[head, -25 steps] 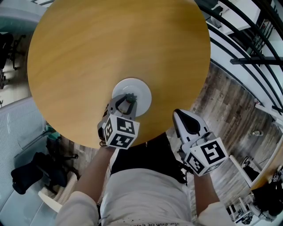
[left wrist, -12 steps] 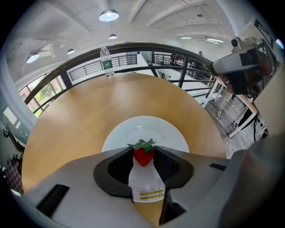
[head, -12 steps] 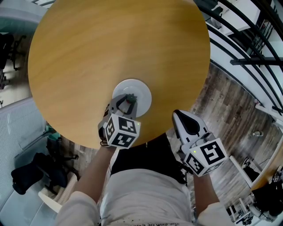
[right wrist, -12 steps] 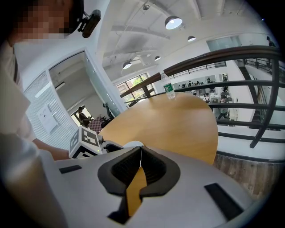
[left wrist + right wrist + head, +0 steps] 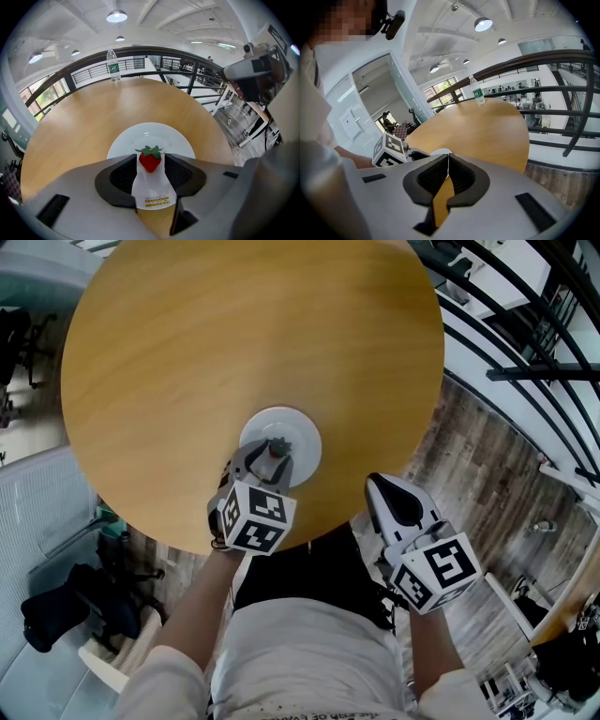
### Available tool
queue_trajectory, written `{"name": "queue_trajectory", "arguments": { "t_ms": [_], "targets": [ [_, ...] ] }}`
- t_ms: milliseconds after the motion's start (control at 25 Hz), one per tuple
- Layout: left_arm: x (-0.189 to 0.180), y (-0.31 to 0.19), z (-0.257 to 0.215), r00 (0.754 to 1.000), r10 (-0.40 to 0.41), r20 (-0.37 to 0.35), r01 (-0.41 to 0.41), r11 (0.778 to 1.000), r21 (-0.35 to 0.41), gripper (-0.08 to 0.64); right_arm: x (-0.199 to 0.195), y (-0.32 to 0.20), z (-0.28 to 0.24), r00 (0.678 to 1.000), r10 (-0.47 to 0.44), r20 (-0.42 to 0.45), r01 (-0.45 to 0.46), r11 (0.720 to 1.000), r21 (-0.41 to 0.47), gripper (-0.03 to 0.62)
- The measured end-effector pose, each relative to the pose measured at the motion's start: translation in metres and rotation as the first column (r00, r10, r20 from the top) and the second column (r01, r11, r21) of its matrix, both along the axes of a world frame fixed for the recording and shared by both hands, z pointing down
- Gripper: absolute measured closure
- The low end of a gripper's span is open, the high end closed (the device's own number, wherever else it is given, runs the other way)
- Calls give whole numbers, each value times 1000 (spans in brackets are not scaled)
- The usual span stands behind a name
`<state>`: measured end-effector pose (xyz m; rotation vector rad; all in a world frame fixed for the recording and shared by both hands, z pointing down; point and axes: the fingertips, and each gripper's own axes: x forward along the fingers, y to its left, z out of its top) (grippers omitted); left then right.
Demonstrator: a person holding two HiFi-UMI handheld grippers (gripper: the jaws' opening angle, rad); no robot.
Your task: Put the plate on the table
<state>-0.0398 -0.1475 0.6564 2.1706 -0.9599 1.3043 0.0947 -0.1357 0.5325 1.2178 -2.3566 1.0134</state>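
- The plate [image 5: 300,430] is set on the round table [image 5: 234,334], at 6 o'clock of its middle, near the rim
- A strawberry [image 5: 150,161] is seen on the plate, between the opening jaws of the left gripper [image 5: 270,457], which are not pressed on it
- The right gripper [image 5: 448,159] is held off the table at 4 o'clock of the plate, jaws closed together on nothing
- A bottle [image 5: 112,65] is stood at the table's far rim

Wearer: pale cream top [image 5: 309,652], matching sleeves [image 5: 164,685], small dark print along its near hem. Black garment [image 5: 309,568] beneath it.

Left tongs [image 5: 270,454] and right tongs [image 5: 380,486]: light grey moulded shells and black ribbed pads [image 5: 124,176]. Each carries a white cube [image 5: 253,518] with black square markers.

Left tongs' jaws are opening, with the plate [image 5: 300,427] edge between them.
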Motion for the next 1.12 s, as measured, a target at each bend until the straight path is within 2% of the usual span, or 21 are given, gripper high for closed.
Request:
{"name": "queue_trajectory", "arguments": {
  "t_ms": [200, 520, 720, 840, 1000, 1120],
  "targets": [
    [-5, 2, -15, 1000, -12, -17, 13, 1000, 26, 360, -1, 3, -9, 1000, 2, -3, -2, 1000, 18, 566],
    [-17, 16, -65, 998, -37, -58, 44, 992, 115, 368, -2, 13, -37, 1000, 0, -29, 2, 998, 68, 566],
    [-24, 32, -112, 993, -54, -104, 74, 977, 200, 469, -7, 18, -64, 999, -11, -37, 15, 993, 121, 566],
    [-27, 41, -144, 979, -61, -195, 106, 968, 230, 525, -16, 22, -82, 999, -25, -46, 32, 986, 161, 566],
    [-35, 51, -183, 929, -104, -355, 192, 956, 221, 535, -30, 29, -108, 996, -61, -64, 73, 973, 221, 566],
    [-41, 61, -216, 911, -108, -399, 228, 936, 267, 535, -32, 37, -125, 995, -68, -79, 85, 966, 245, 566]
  ]
}}
